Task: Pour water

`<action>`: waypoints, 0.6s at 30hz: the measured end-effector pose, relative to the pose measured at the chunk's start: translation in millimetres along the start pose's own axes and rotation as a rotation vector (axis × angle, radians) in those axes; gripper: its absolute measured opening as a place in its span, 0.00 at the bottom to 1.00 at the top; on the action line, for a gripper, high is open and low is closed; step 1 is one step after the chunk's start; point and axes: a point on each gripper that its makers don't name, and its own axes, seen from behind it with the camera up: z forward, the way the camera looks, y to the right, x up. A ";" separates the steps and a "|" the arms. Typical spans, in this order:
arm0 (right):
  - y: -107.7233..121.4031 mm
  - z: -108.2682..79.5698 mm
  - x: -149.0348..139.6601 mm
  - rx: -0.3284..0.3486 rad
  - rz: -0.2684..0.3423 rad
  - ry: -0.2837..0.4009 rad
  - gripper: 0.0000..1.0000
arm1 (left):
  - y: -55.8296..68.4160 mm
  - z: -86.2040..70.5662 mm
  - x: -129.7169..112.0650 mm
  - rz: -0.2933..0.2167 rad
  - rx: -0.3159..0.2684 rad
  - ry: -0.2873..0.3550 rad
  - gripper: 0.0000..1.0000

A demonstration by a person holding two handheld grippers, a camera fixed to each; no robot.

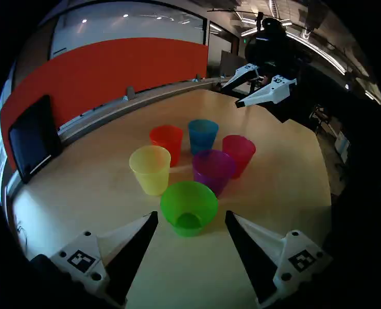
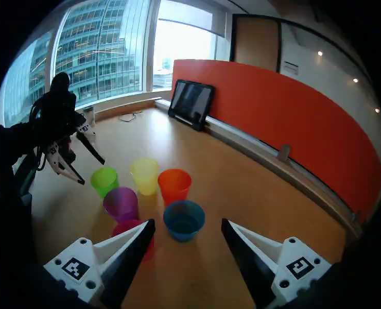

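Plainly, left claw [image 1: 190,213] and right claw [image 2: 187,221] both gape wide, gripping nothing

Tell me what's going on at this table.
A person holds a gripper in each hand over a wooden table with six coloured plastic cups clustered on it. The left gripper is open and lined up on the green cup, without gripping it. The right gripper, also open, faces the blue cup from the opposite side. Nothing is held and no pouring has begun.
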 end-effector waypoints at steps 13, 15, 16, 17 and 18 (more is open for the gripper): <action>-2.9 17.6 -16.2 0.016 -0.003 -0.051 1.00 | -8.3 21.2 -11.6 -0.009 0.013 -0.033 0.97; -3.5 21.0 -17.6 0.020 -0.004 -0.056 1.00 | -8.8 25.1 -12.9 -0.009 0.011 -0.036 0.97; -3.6 22.6 -18.1 0.021 -0.004 -0.059 1.00 | -8.6 26.8 -13.0 -0.010 0.009 -0.037 0.97; -3.6 24.2 -18.7 0.023 -0.004 -0.061 1.00 | -8.4 28.5 -13.2 -0.011 0.007 -0.038 0.97; -3.7 26.1 -19.4 0.024 -0.004 -0.064 1.00 | -8.0 30.4 -13.2 -0.012 0.004 -0.038 0.97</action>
